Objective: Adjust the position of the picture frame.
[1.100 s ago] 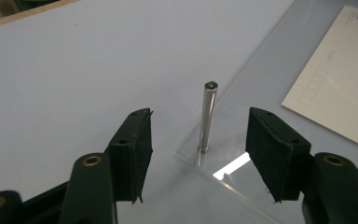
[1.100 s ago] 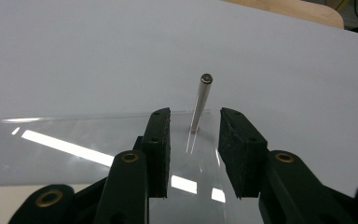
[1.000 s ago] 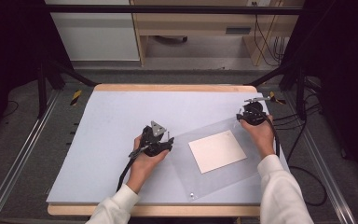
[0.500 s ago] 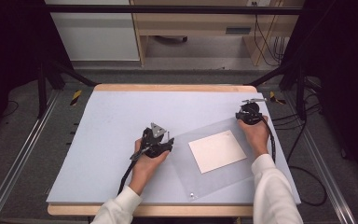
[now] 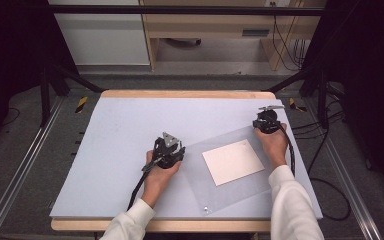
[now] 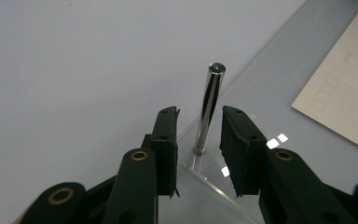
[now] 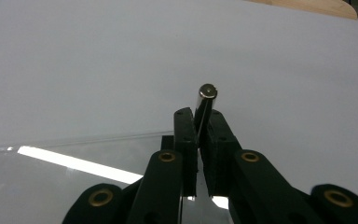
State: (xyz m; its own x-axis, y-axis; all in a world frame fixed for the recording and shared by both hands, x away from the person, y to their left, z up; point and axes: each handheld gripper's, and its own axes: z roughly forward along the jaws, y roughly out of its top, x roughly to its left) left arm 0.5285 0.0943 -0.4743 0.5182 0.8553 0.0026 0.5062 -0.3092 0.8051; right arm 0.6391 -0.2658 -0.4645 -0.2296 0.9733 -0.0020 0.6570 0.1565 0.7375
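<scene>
Claws are working a clear sheet (image 5: pixel 230 170) lying on the surface (image 5: pixel 120 130): right claw (image 7: pixel 203 119) is pinching a corner pin (image 7: pixel 207 95); left claw (image 6: pixel 198 135) has just been closing around another pin (image 6: pixel 208 109), untouched.

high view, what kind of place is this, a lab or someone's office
Most likely a lab recording bench: a pale blue table stands inside a dark metal frame, cables trail over the floor beside it, and a person's hands work a clear sheet with handheld grippers.
</scene>
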